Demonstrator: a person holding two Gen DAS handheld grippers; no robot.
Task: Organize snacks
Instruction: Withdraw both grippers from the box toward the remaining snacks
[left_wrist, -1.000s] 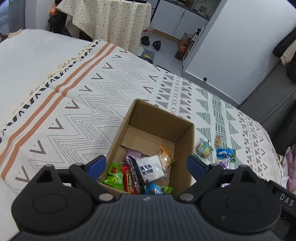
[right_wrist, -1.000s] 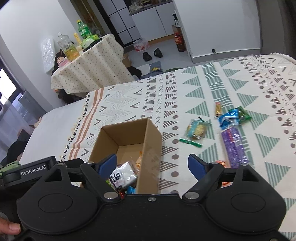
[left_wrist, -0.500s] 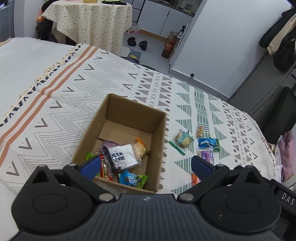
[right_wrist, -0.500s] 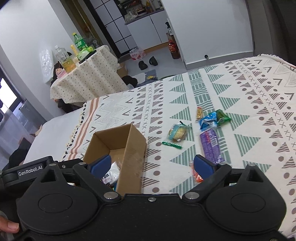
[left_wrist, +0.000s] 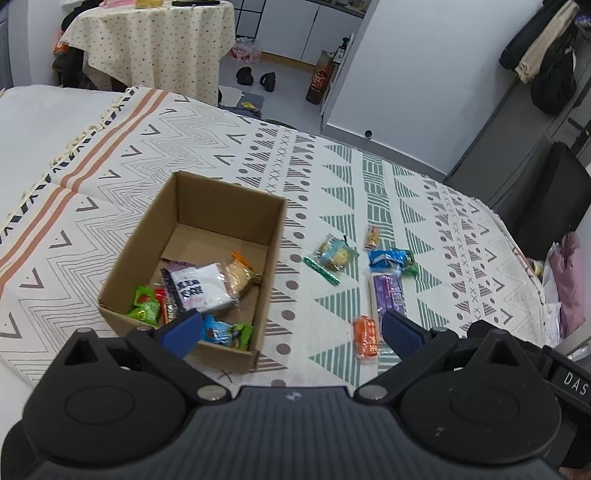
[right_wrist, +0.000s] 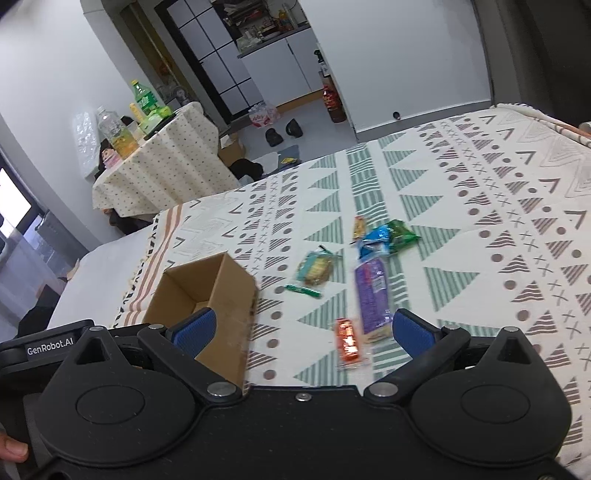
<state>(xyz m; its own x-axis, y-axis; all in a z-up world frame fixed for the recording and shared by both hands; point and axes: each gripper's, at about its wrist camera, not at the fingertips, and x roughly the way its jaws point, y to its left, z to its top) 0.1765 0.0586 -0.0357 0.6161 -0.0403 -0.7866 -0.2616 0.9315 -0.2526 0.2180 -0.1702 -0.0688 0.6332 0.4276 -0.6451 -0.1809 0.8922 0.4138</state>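
Observation:
An open cardboard box (left_wrist: 218, 206) (right_wrist: 236, 291) sits on the patterned blanket with several snack packets inside, among them a white packet (left_wrist: 199, 288). Loose snacks lie to its right: an orange packet (left_wrist: 365, 336) (right_wrist: 347, 341), a purple bar (left_wrist: 388, 293) (right_wrist: 371, 291), a blue-and-green packet (left_wrist: 391, 258) (right_wrist: 388, 236), a cracker pack (left_wrist: 334, 253) (right_wrist: 316, 267), a green stick (left_wrist: 321, 270) (right_wrist: 303, 291) and a small yellow packet (left_wrist: 373, 236) (right_wrist: 359, 226). My left gripper (left_wrist: 290, 334) is open above the box's near right corner. My right gripper (right_wrist: 303, 332) is open, empty, near the orange packet.
The blanket (left_wrist: 110, 155) covers a bed with white sheet at left. Beyond its far edge stand a round table with dotted cloth (right_wrist: 166, 173) and bottles, shoes on the floor (left_wrist: 255, 77), and white cabinets. Dark furniture (left_wrist: 546, 192) stands at right. A thumb (right_wrist: 11, 448) shows at lower left.
Both grippers have swung right, away from the box and toward the loose snacks. The box now lies left in both views. Both stay open and empty.

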